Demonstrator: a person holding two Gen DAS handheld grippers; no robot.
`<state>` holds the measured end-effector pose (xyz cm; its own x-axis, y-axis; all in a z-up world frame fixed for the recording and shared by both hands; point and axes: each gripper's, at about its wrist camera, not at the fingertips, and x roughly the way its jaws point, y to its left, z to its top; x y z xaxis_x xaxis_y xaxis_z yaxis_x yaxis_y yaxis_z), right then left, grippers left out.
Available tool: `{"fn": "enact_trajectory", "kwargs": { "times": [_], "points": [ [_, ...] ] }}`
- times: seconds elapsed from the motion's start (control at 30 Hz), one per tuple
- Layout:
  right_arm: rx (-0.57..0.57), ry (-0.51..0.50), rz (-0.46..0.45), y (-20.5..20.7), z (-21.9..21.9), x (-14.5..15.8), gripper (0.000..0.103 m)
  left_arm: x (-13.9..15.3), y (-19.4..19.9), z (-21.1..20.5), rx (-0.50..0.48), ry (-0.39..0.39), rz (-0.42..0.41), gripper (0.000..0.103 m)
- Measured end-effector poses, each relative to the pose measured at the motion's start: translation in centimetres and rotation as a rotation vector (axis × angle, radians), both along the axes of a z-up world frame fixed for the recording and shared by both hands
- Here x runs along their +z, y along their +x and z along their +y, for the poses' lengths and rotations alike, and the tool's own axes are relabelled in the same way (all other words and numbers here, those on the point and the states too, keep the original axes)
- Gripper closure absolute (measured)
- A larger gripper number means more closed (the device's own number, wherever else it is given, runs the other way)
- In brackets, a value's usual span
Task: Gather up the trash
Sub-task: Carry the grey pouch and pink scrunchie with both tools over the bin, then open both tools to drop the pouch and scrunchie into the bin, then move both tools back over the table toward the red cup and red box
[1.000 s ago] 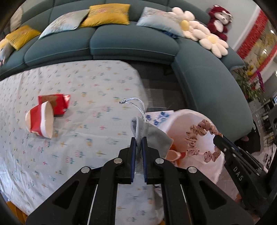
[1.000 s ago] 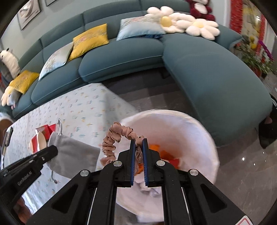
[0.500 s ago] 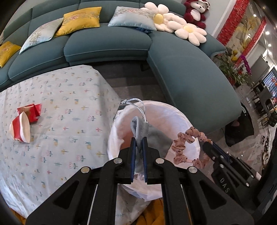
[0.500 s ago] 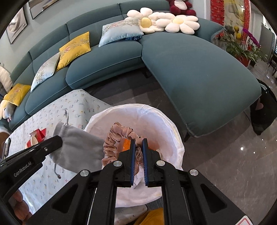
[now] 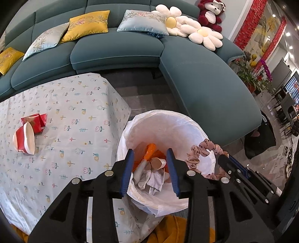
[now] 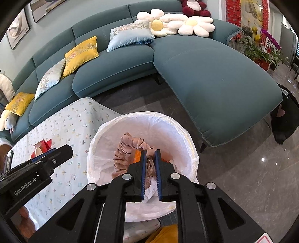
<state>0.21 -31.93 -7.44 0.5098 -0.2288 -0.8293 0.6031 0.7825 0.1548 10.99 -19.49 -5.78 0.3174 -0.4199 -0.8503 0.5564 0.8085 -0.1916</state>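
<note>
One pink scrunchie (image 6: 129,151) hangs over the open mouth of a white-lined trash bin (image 5: 162,121), pinched between the blue pads of the right tongs (image 6: 149,153). Those jaws are easing apart, yet the ruffled fabric is still caught between them. It is a gathered loop of dusty-pink cloth with small dark dots, drooping down and to the left of the pads.

Just beside it, the left tongs (image 5: 150,153) are poised over the same bin with their jaws spreading and nothing between them — only the rubbish below shows through the gap. Inside the bin lie crumpled white paper (image 5: 155,179), orange wrapping (image 5: 151,149) and a small paper cup (image 5: 158,162).

To the left of the bin stands the counter (image 5: 74,104), covered in a pale cloth printed with little flowers and snails. On it, well apart from the bin, lie a squashed red-and-white paper cup (image 5: 24,138) and a crumpled red wrapper (image 5: 35,121), touching each other.

Behind curves a teal sofa (image 5: 205,89) with yellow and pale blue cushions, two daisy-shaped pillows (image 5: 188,30) and a dark red plush bear (image 5: 211,15). The floor (image 6: 252,177) is glossy grey stone.
</note>
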Motion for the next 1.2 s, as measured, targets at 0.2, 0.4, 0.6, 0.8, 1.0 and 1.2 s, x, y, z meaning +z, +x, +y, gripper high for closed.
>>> {"fn": "enact_trajectory", "kwargs": {
  "times": [0.2,0.4,0.6,0.8,1.0,1.2],
  "points": [
    [0.003,-0.002,-0.003,0.1,0.6,0.4,0.087,0.2,-0.1,0.6,0.016,0.003,-0.007,0.065],
    [0.01,-0.014,-0.007,0.3,1.0,1.0,0.083,0.7,0.1,1.7,0.045,-0.002,-0.014,0.055],
    [0.027,-0.029,-0.014,0.6,1.9,1.7,0.08,1.1,0.4,2.8,0.069,-0.006,-0.016,0.054],
    [0.05,-0.049,-0.015,1.1,3.5,2.4,0.072,1.6,0.4,4.4,0.095,-0.012,-0.025,0.052],
    [0.089,-0.066,-0.01,2.0,5.6,2.9,0.07,2.1,1.0,6.4,0.133,-0.018,-0.027,0.051],
    [0.131,-0.086,-0.011,3.0,8.1,3.5,0.064,2.5,1.6,9.0,0.183,-0.025,-0.038,0.046]
  ]
}}
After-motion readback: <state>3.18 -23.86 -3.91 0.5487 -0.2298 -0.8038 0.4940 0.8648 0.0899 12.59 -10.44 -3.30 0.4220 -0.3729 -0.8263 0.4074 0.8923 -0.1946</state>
